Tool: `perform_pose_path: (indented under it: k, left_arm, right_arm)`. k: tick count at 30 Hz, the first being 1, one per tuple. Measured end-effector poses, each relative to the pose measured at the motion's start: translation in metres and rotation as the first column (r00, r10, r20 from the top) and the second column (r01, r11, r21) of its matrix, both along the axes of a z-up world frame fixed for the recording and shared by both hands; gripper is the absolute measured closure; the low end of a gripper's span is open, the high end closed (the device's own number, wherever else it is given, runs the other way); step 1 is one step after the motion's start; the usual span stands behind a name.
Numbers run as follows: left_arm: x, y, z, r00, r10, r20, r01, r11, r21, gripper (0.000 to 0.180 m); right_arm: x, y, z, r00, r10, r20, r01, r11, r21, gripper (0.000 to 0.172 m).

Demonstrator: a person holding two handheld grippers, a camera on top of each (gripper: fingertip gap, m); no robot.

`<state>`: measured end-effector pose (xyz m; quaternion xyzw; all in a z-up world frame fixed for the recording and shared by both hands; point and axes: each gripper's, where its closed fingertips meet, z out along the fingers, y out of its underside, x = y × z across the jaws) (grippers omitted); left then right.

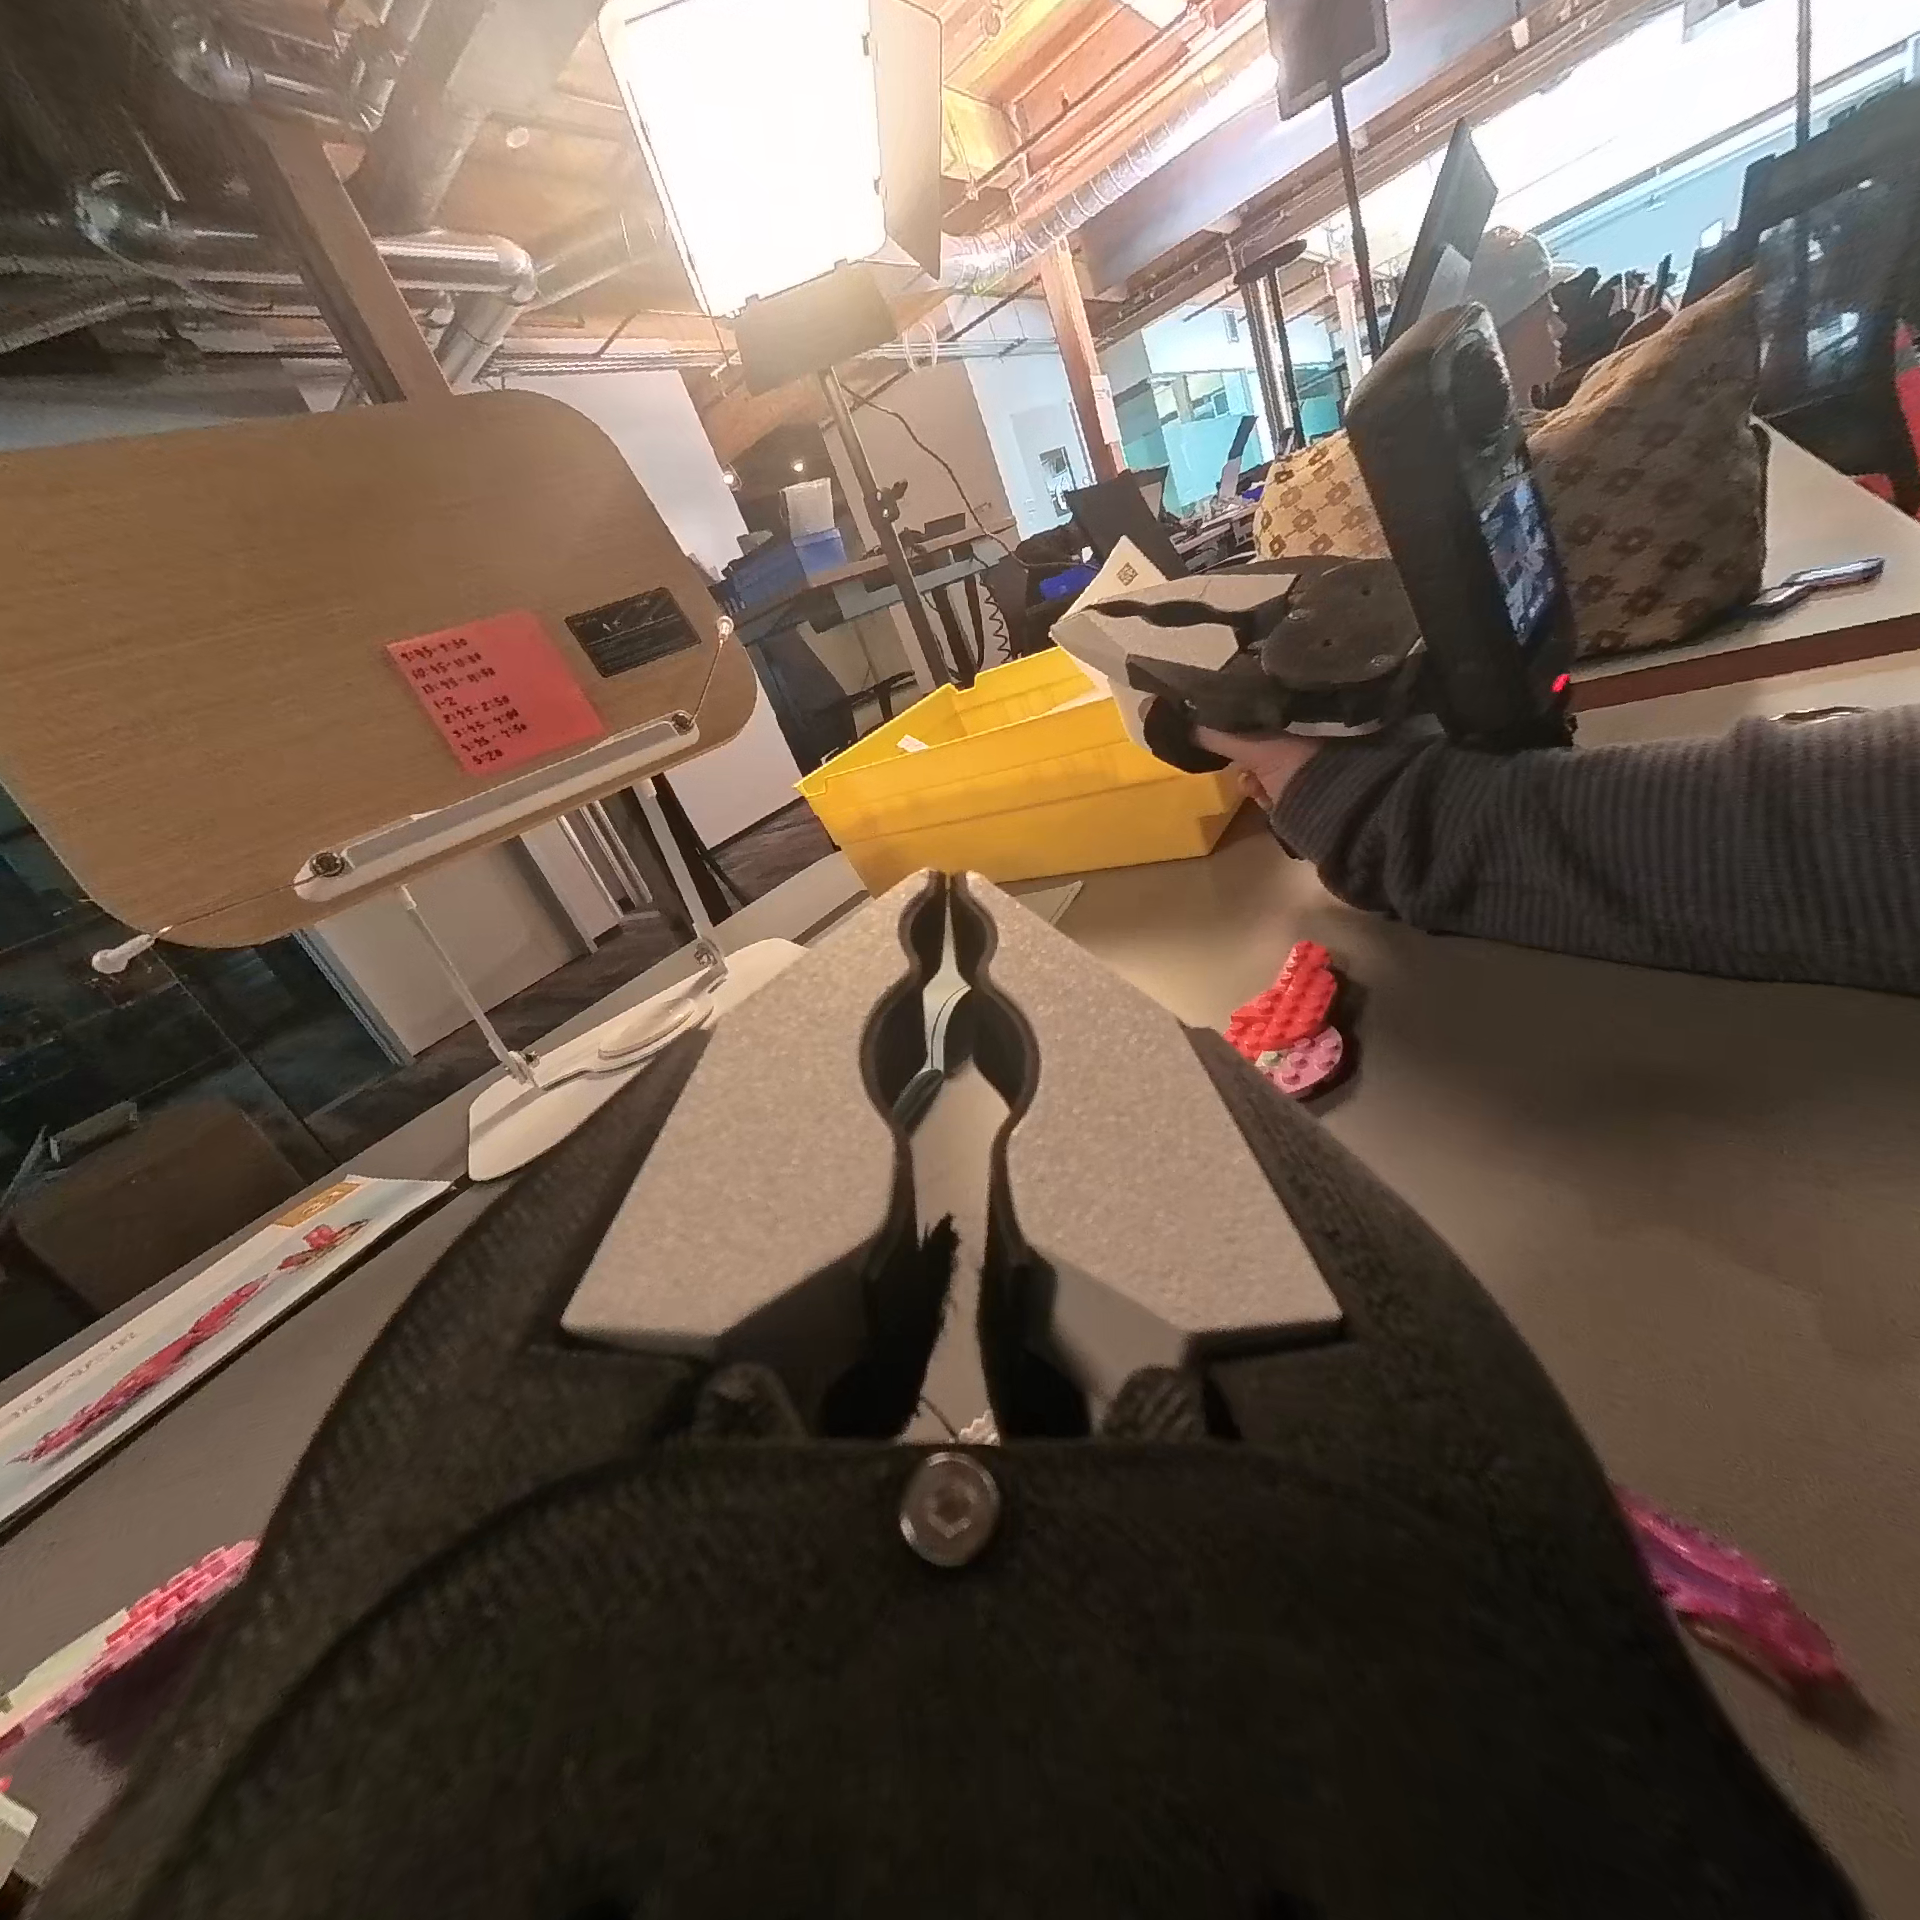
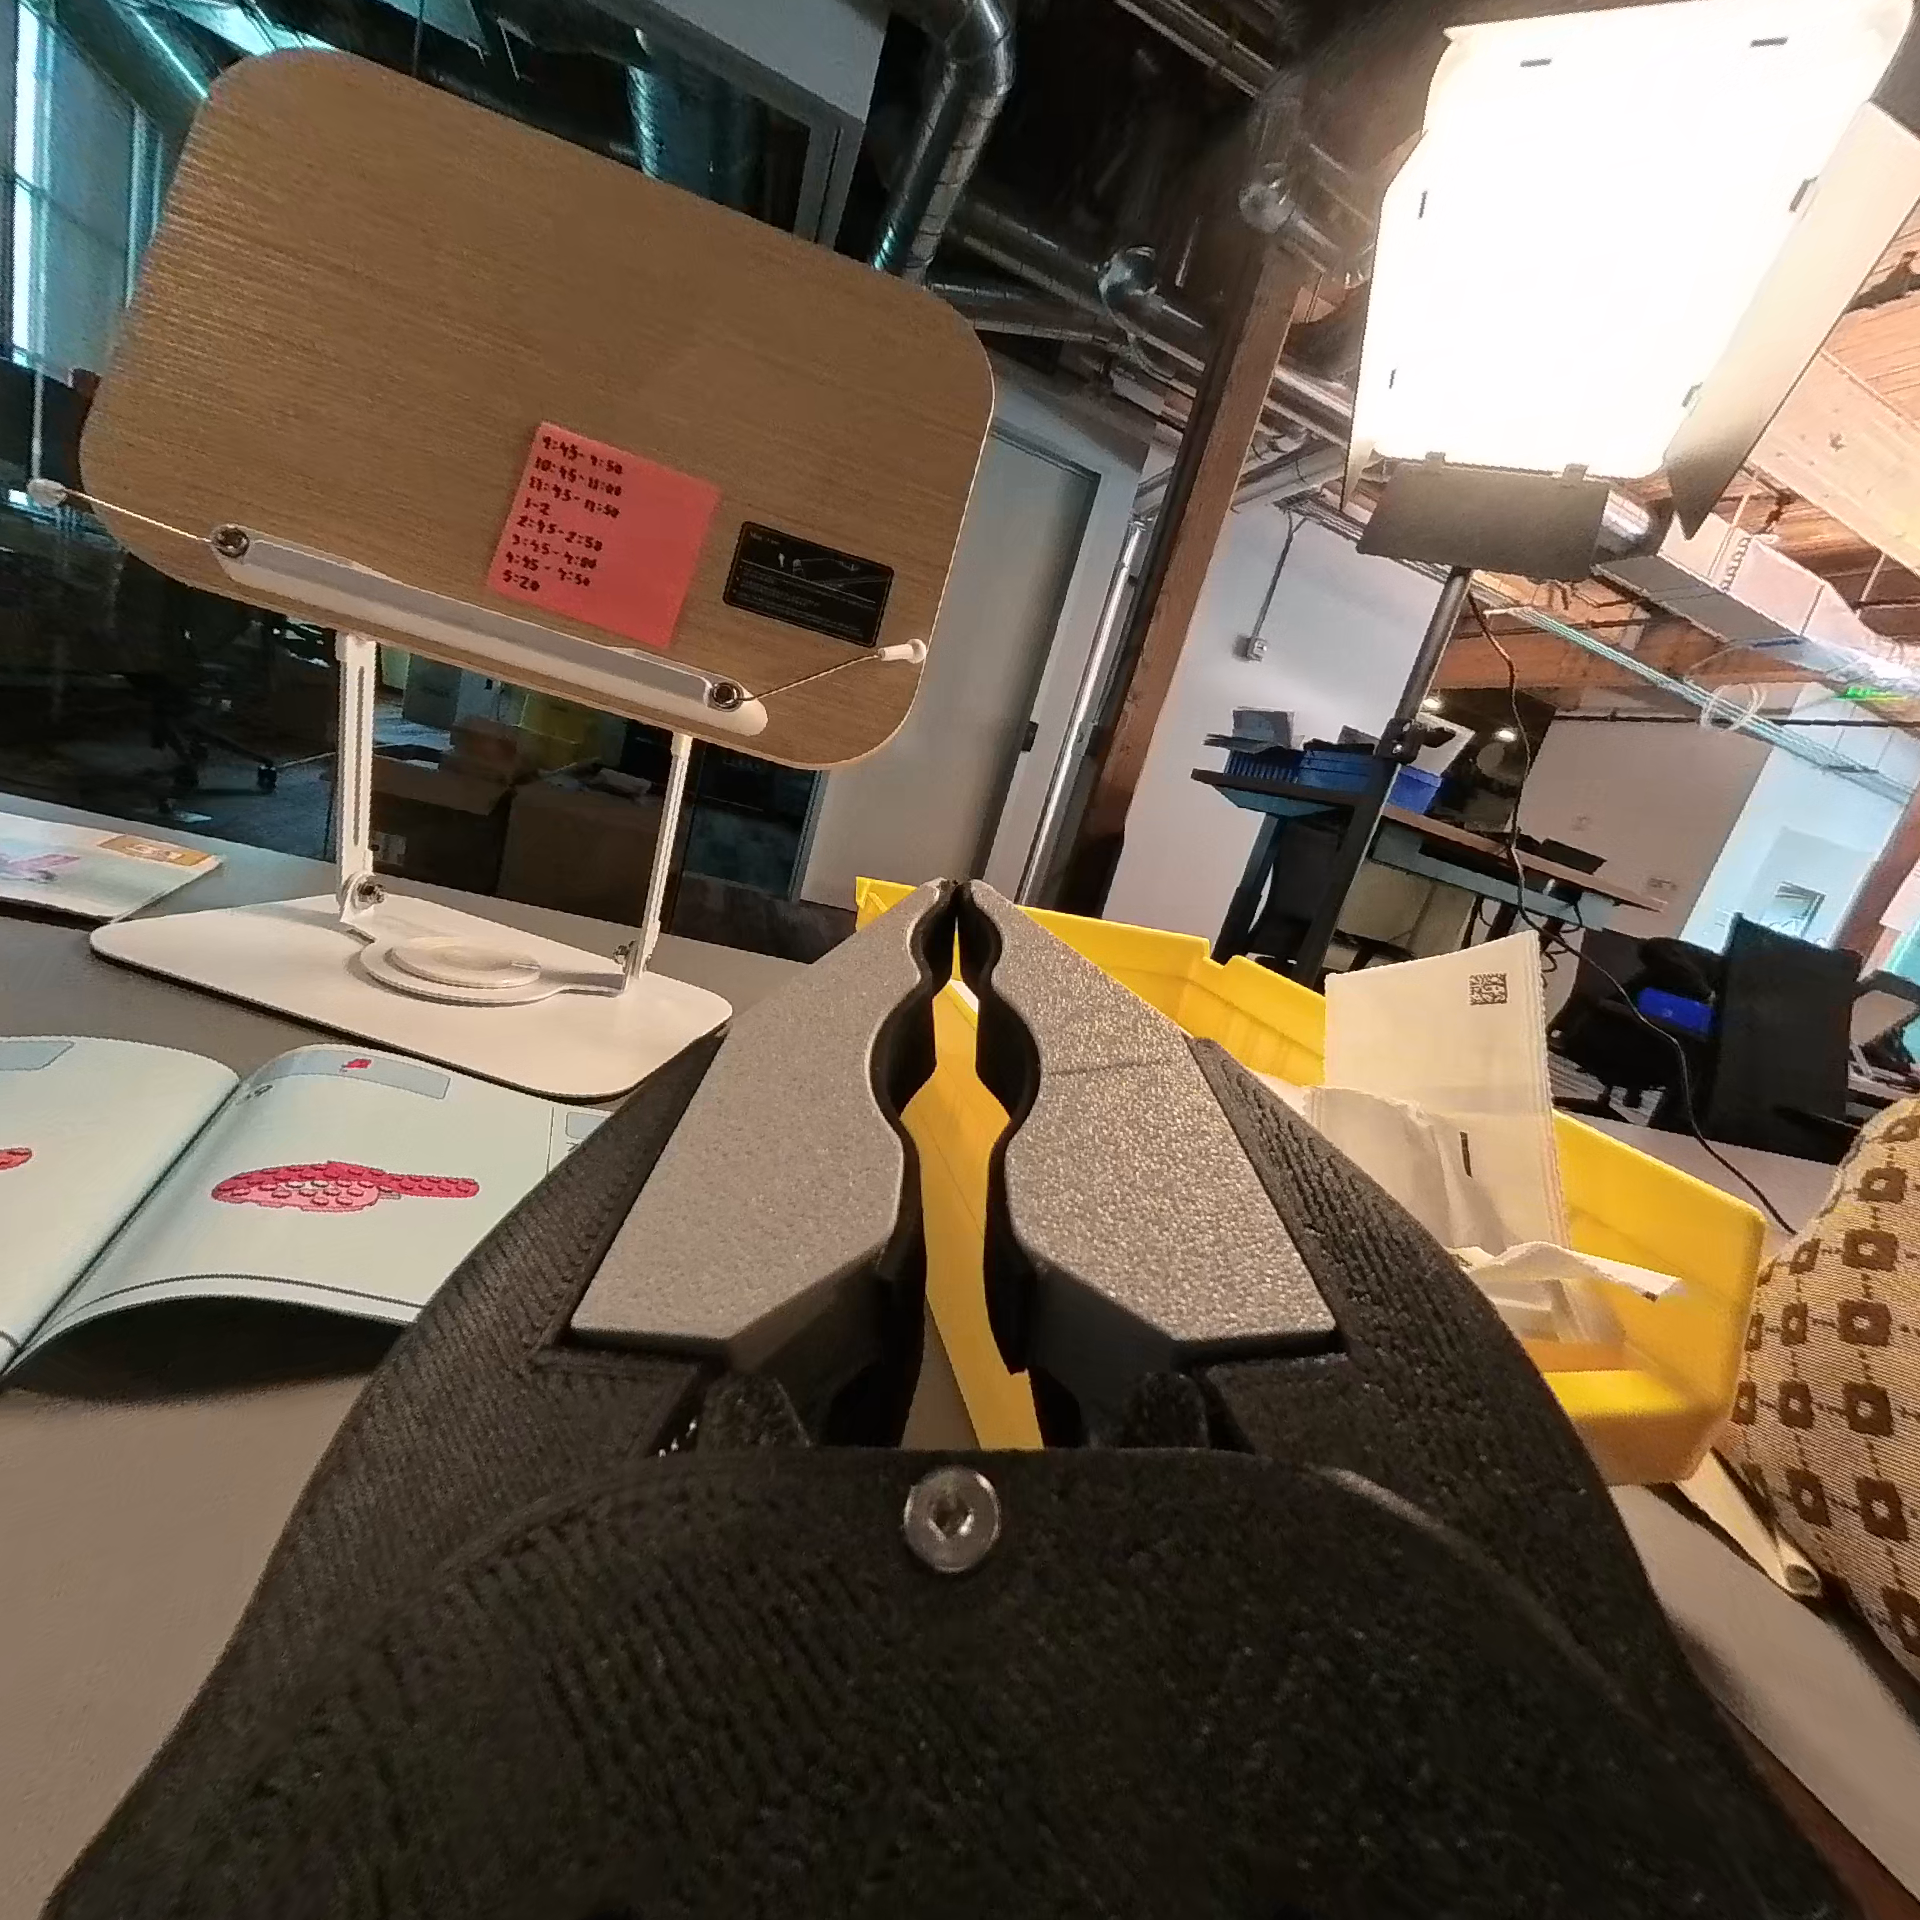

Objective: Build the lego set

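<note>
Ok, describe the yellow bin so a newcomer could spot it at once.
Start at the grey table and the wooden-backed stand on its white base. Right of that base sits the yellow bin, open-topped, with white paper packets inside. Nothing else on the table is yellow.

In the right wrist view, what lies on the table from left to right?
Open instruction booklet → white-based stand with its wooden board → shut right gripper → yellow bin holding white paper bags → patterned cushion.
</note>
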<state>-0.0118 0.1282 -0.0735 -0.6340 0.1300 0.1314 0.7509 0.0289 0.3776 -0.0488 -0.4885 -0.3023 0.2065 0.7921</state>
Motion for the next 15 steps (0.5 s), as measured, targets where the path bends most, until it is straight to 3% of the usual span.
perform_pose_path:
  k: [15]
  left_arm:
    - [-0.0003,0.0003,0.0003,1.000,0.000,0.002,0.000,1.000,-0.007,0.180]
  right_arm:
    - [-0.0024,-0.0039,0.0051,1.000,0.008,0.006,-0.008,1.000,0.023,0.172]
